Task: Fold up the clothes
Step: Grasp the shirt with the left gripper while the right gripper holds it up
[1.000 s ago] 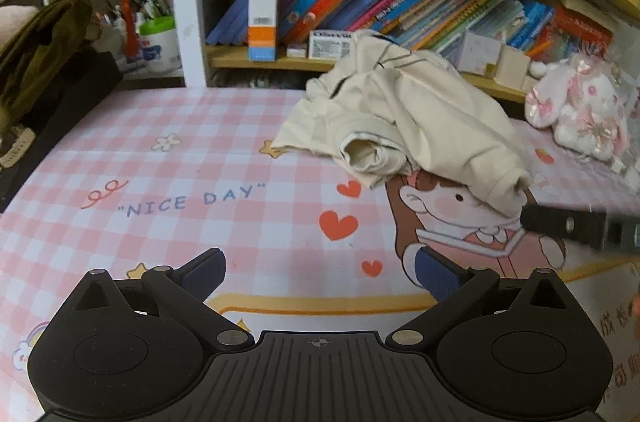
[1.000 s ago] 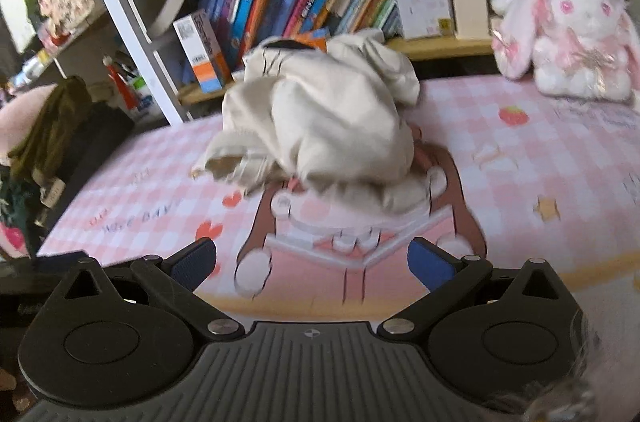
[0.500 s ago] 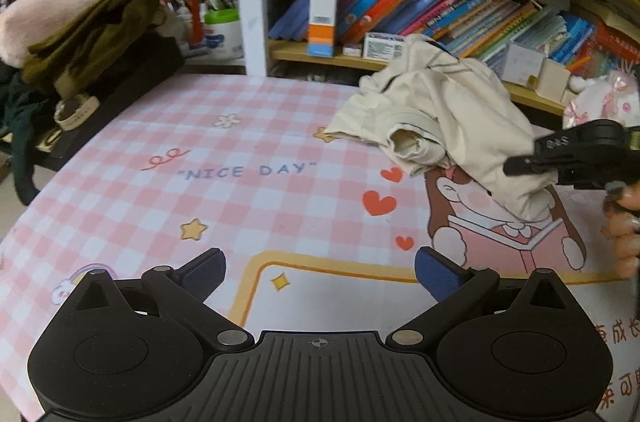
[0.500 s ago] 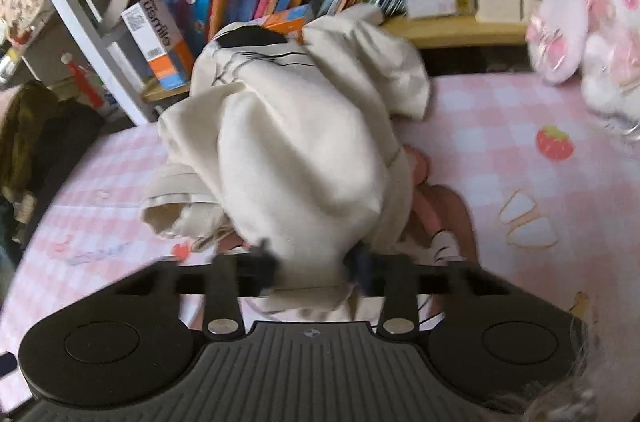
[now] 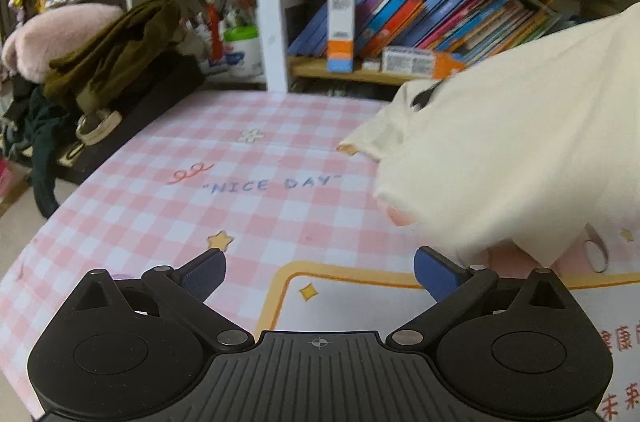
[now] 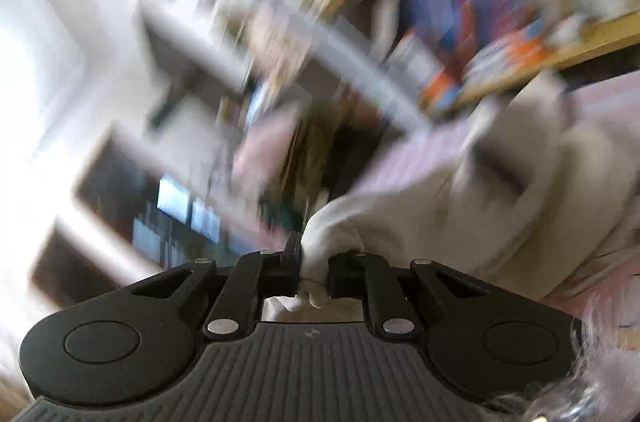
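Shirt hangs lifted at the right of the frame over the pink checked table, a bunch pinched tight in the right tongs, while the left tongs gape empty, likely needing a free edge to spread it.

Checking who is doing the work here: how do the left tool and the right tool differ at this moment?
The left tool is open, its blue pads spread wide; the right tool is shut on a bunch of the cream garment. The left tool holds nothing and hangs over the pink checked tablecloth, while the right tool has cloth draping away from it. The left view is sharp; the right is blurred. Both are black two-finger tools.
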Demonstrator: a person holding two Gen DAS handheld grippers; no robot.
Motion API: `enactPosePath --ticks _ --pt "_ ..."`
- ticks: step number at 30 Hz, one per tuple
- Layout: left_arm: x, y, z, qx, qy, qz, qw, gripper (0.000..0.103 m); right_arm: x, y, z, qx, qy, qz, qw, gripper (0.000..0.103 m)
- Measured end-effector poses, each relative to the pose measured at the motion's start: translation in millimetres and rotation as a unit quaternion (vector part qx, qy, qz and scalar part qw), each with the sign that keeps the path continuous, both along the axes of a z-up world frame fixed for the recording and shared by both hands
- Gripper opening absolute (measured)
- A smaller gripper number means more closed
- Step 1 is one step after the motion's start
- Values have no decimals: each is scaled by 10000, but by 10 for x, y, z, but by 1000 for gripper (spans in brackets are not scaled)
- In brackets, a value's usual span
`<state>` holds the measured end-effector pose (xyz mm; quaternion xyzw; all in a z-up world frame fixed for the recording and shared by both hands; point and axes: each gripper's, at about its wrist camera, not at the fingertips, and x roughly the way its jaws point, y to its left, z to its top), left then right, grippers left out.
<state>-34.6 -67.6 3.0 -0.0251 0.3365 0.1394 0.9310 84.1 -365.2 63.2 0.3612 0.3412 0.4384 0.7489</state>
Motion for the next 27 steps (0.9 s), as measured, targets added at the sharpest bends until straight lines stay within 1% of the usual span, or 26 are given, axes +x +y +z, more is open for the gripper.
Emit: enactPosePath --ticks 1,2,3,4,5,6,7,9,10,11,13,14,15,16,17,18,19,20,22,23,24,25,26,27 --pt "-2 -43 -7 9 -5 -106 9999 101 64 -228 -48 15 178 -667 9976 11" --pt "-4 -97 -21 7 -3 -237 9997 101 129 -455 -96 31 355 -1332 9905 11" --pt "0 -169 -38 36 11 -406 9992 101 197 -605 -160 -341 503 -1792 9819 11" --pt "6 -246 -55 81 31 -586 9982 101 268 -680 -240 -1080 622 -2053 9707 11" --pt "18 -323 -66 162 54 -743 9971 101 339 -755 -319 -1812 737 -2301 9533 12" --pt "33 -399 -74 258 78 -890 9957 101 368 -793 -392 -2305 806 -2430 9388 14" --pt "48 -475 -83 355 103 -1036 9939 101 357 -794 -459 -2575 832 -2452 9309 17" --pt "99 -606 -95 536 133 -1285 9902 101 334 -797 -593 -3110 883 -2491 9129 25" --pt "121 -641 -96 580 137 -1353 9890 101 323 -798 -660 -3373 907 -2508 9028 36" --pt "137 -659 -98 584 137 -1379 9886 101 278 -778 -678 -3581 823 -2508 8956 48" --pt "169 -685 -104 569 133 -1408 9883 101 127 -667 -613 -3904 315 -2358 8894 51" --pt "185 -699 -107 562 131 -1422 9882 101 43 -587 -554 -4055 -13 -2203 8871 53" --pt "201 -712 -110 555 129 -1436 9880 101 -37 -479 -491 -4204 -426 -1908 8860 56" --pt "217 -725 -113 548 127 -1451 9878 101 -105 -364 -449 -4350 -873 -1531 8830 64" --pt "233 -739 -115 540 126 -1465 9877 101 -188 -244 -436 -4539 -1309 -1115 8743 68" --pt "234 -744 -118 535 128 -1473 9876 101 -284 -120 -451 -4764 -1734 -662 8594 68" --pt "229 -746 -121 531 132 -1479 9875 101 -380 4 -467 -4967 -2150 -206 8406 68" --pt "224 -747 -123 526 136 -1486 9874 101 -473 117 -505 -5181 -2537 201 8166 68" --pt "213 -754 -128 521 134 -1511 9871 101 -575 302 -682 -5596 -3057 792 7663 65" --pt "208 -757 -128 519 132 -1533 9867 101 -577 373 -767 -5718 -3167 966 7506 65" --pt "204 -760 -128 519 130 -1557 9863 101 -544 427 -840 -5779 -3172 1047 7446 65" --pt "205 -770 -129 526 127 -1599 9856 101 -511 480 -912 -5839 -3176 1127 7386 59" --pt "205 -779 -133 529 121 -1650 9848 101 -480 517 -967 -5907 -3188 1160 7321 52" --pt "211 -787 -139 537 116 -1701 9839 101 -451 539 -1006 -5983 -3207 1147 7252 48"
